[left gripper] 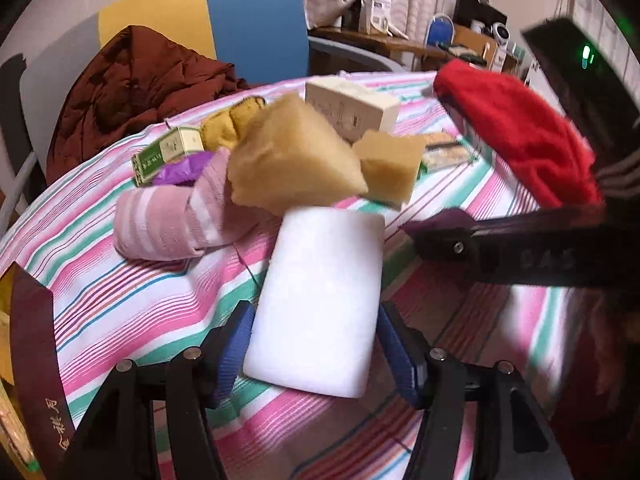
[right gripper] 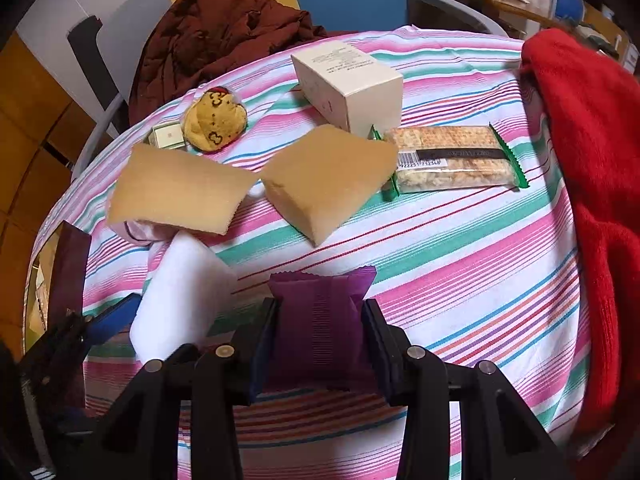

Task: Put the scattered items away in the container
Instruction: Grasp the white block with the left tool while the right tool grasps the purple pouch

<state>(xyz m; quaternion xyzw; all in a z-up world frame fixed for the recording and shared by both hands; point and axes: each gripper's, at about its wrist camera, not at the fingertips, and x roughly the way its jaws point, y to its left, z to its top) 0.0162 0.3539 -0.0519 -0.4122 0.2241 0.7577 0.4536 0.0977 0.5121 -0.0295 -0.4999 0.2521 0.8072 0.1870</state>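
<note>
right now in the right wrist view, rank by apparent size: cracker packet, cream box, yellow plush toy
1. cream box and cracker packet: look about alike, so no ranking between them
2. yellow plush toy: clearly smallest, though farthest away

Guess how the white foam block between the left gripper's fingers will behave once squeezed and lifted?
The white foam block looks like soft sponge, so it will probably compress under the left gripper and weigh little. Its flat faces suggest it won't roll. It leans on the pink striped sock, so lifting may nudge that.
</note>
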